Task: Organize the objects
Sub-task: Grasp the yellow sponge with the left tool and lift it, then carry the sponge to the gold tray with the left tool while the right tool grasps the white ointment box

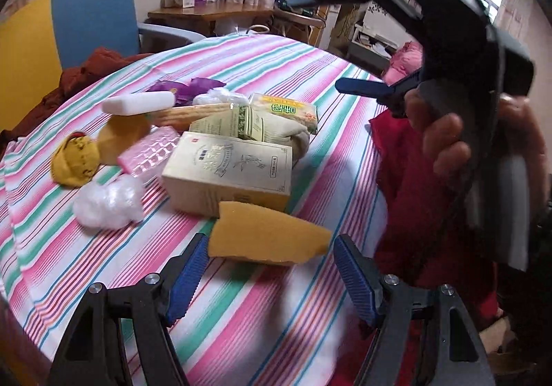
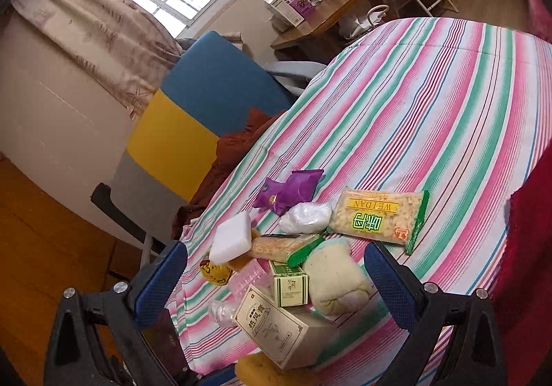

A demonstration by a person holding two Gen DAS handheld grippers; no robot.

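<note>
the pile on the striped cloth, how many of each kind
Sponges, yellow: 2
Cardboard boxes, large and small green: 2
Snack packets, yellow-green, long, purple: 3
Clear plastic wads: 2
White foam block: 1
Pink case: 1
Yellow sock: 1
Cream cloth: 1
Total: 13

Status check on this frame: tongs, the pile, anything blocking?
Left tongs open, empty, at the yellow sponge. Right tongs open, empty, above the pile. Big box, socks, snack packs unsorted on the striped cloth. Nothing blocking.
</note>
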